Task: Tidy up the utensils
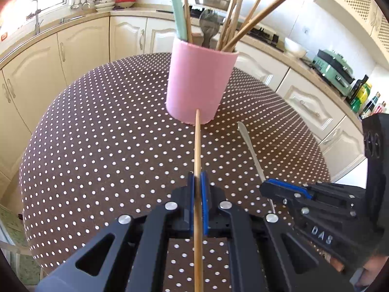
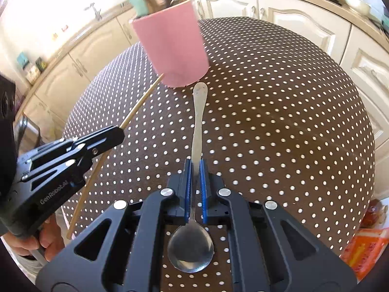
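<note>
A pink cup (image 1: 200,82) stands on the dotted table (image 1: 97,133), holding several wooden chopsticks, a mint-green handle and a grey spoon. My left gripper (image 1: 199,177) is shut on a wooden chopstick (image 1: 197,146) whose tip points at the cup's base. My right gripper (image 2: 195,165) is shut on a metal spoon (image 2: 198,121), handle toward the pink cup (image 2: 172,46), bowl back under the fingers. In the left wrist view the right gripper (image 1: 266,186) is low at the right with the spoon (image 1: 251,150). Seen from the right wrist, the left gripper (image 2: 119,131) and its chopstick (image 2: 143,103) are at left.
The round table (image 2: 291,121) has a brown cloth with white dots. Cream kitchen cabinets (image 1: 80,46) and a counter ring it, with a sink at the left and a green appliance (image 1: 334,70) at the right. An orange packet (image 2: 364,250) lies off the table's right edge.
</note>
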Demonstrator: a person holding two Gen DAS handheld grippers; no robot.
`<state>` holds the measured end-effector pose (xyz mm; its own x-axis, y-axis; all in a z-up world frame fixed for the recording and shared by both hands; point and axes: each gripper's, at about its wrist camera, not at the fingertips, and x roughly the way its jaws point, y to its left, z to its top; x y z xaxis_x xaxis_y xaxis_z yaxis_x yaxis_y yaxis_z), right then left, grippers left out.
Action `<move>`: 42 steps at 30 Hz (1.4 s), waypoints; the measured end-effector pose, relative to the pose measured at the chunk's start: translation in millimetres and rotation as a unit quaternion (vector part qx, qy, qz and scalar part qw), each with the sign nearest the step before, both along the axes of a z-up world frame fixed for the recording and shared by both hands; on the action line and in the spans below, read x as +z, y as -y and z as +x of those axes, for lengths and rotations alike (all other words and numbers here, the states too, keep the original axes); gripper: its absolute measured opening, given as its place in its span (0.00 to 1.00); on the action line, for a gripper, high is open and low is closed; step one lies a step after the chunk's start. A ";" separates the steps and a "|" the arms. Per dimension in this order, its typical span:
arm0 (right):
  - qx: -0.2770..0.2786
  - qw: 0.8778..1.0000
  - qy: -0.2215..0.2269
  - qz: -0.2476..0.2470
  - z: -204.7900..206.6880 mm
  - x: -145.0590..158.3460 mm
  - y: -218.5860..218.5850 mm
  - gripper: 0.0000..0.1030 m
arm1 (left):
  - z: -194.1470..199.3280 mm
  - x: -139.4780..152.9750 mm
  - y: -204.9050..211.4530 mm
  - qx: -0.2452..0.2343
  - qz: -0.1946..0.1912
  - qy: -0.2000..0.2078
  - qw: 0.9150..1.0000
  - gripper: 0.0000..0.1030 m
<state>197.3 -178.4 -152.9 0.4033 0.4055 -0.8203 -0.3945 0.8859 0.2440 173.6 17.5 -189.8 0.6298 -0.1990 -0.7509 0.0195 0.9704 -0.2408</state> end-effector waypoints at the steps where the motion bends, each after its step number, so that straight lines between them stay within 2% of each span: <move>1: -0.003 1.000 0.005 0.009 -0.6 1.7 9.1 0.07 | -2.8 1.7 -0.5 0.001 -0.005 0.007 1.000 0.05; 3: -0.010 0.999 0.011 0.029 -1.4 3.9 20.5 0.07 | -6.3 4.0 3.6 0.000 -0.016 0.025 1.000 0.05; 6: -0.019 0.998 0.029 0.059 -2.0 11.6 41.4 0.07 | -16.4 12.2 2.4 0.005 -0.033 0.073 0.997 0.05; 12: -0.035 0.993 0.070 0.092 0.3 30.0 80.8 0.07 | -27.9 28.1 -2.7 0.008 -0.067 0.165 0.984 0.05; 17: -0.038 0.988 0.100 0.110 2.0 42.4 93.4 0.07 | -33.8 41.5 -1.8 0.004 -0.088 0.229 0.969 0.05; 21: -0.042 0.984 0.119 0.123 7.5 53.0 90.0 0.07 | -41.4 50.1 -2.9 0.008 -0.099 0.294 0.951 0.05; 24: -0.046 0.980 0.137 0.133 10.3 62.3 89.6 0.01 | -35.0 56.0 -6.1 0.016 -0.103 0.319 0.942 0.05; 28: -0.045 0.974 0.168 0.143 15.7 81.7 79.0 0.01 | -16.7 71.2 -11.2 0.019 -0.105 0.348 0.931 0.05; 30: -0.040 0.975 0.170 0.140 23.5 90.4 74.6 0.01 | -7.3 77.0 -11.7 0.024 -0.098 0.359 0.928 0.05; 32: -0.037 0.976 0.164 0.141 31.9 91.5 68.7 0.01 | -0.6 79.5 -13.4 0.028 -0.097 0.359 0.928 0.05; 35: -0.043 0.982 0.138 0.125 46.5 79.7 70.2 0.01 | 3.6 75.7 -15.6 0.045 -0.096 0.345 0.933 0.05; 36: -0.051 0.983 0.136 0.116 47.7 74.4 57.8 0.02 | 4.2 73.7 -16.4 0.049 -0.093 0.339 0.935 0.05; 37: -0.054 0.985 0.128 0.106 51.0 67.4 53.5 0.02 | 6.2 70.5 -16.1 0.056 -0.084 0.321 0.942 0.05; 40: -0.060 0.990 0.109 0.072 60.3 48.4 50.0 0.02 | 8.0 61.2 -25.1 0.078 -0.078 0.281 0.953 0.05; 41: -0.065 0.991 0.101 0.056 63.0 42.7 49.1 0.02 | 10.1 56.1 -31.5 0.095 -0.084 0.252 0.959 0.05; 42: -0.068 0.992 0.095 0.053 64.4 38.2 50.4 0.02 | 11.8 49.5 -39.6 0.100 -0.113 0.228 0.962 0.07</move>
